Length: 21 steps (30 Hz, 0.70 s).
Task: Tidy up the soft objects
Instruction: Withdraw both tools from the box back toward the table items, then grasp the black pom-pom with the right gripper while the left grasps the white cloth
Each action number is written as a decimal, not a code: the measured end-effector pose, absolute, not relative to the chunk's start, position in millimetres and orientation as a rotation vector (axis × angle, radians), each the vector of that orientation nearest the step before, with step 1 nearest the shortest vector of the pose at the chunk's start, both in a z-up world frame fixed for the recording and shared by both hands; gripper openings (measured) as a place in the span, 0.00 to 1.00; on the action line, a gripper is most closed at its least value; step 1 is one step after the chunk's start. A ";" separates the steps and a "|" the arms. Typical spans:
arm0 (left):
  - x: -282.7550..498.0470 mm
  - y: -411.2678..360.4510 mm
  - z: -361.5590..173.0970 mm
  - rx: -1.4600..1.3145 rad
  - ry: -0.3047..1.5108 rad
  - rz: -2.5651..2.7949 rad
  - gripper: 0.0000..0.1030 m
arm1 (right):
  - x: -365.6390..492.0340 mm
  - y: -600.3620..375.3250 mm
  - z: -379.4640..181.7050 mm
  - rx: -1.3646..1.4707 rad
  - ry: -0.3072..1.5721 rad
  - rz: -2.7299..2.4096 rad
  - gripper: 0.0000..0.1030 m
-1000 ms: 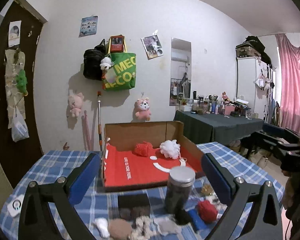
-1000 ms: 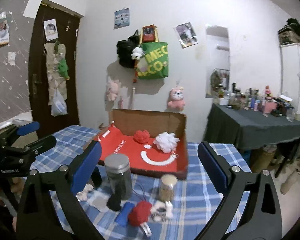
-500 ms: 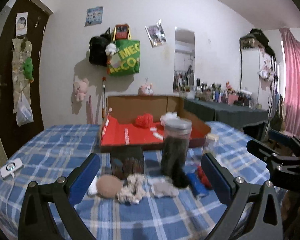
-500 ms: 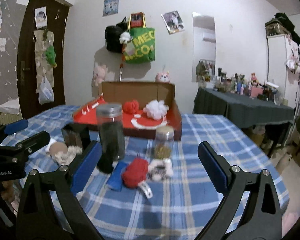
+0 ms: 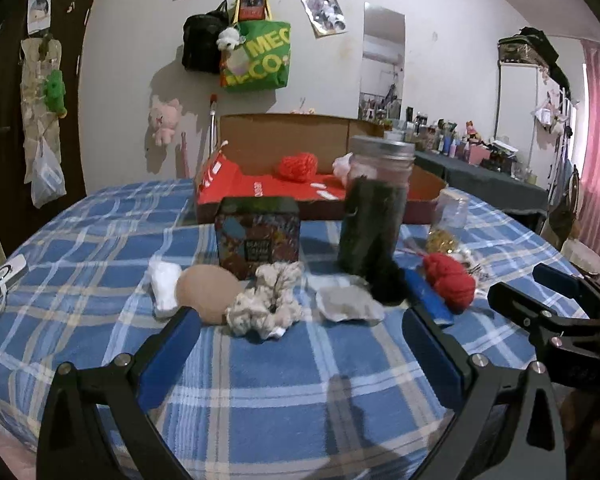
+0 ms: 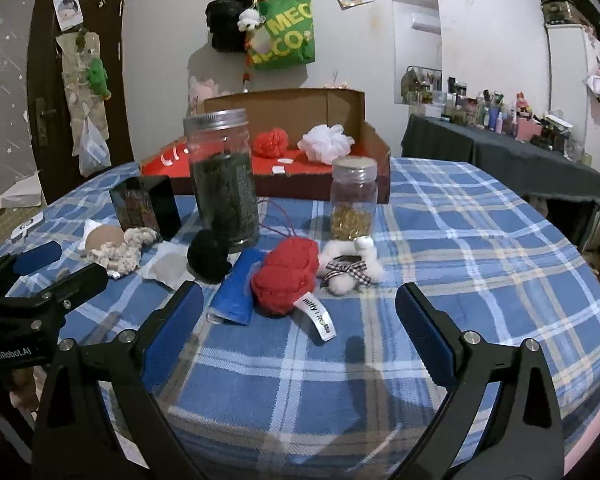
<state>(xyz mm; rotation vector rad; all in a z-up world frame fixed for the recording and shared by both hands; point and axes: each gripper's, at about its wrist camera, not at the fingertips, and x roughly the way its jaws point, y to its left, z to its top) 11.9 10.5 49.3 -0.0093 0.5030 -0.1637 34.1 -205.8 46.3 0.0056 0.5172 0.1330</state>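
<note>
Soft objects lie in a loose row on the blue-checked tabletop, in front of the cardboard box that already holds a red pompom and a white mesh puff. We hold the left gripper and the right gripper low over the near edge, both with jaws spread wide and empty. Nearest the right gripper sits the red yarn bundle; we judge it light, compressible and non-slip, best pinched across its middle rather than by its white tag, which reads "mitty". Beside it lie a blue pouch, a black pompom and a white plush toy with a checked bow, all likely light and yielding. Ahead of the left gripper we see a cream scrunchie and a tan sponge, which should deform under the jaws. The glass jar and small jar are rigid and breakable; we avoid them. The green bag shows "MEC" and "CO"; the left gripper body reads "GenRobot.AI".
</note>
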 end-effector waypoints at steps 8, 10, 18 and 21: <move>21.9 29.6 48.8 -0.021 0.529 -0.126 1.00 | 50.8 -190.3 44.0 0.011 0.551 0.183 0.96; 26.8 38.3 51.3 -0.019 0.535 -0.112 1.00 | 57.4 -183.8 44.9 0.012 0.562 0.203 0.96; 56.3 77.4 57.0 -0.019 0.596 -0.093 1.00 | 84.9 -157.8 47.7 -0.001 0.609 0.269 0.96; 64.2 92.6 59.6 -0.025 0.606 -0.073 0.99 | 93.3 -151.0 48.3 -0.013 0.627 0.287 0.95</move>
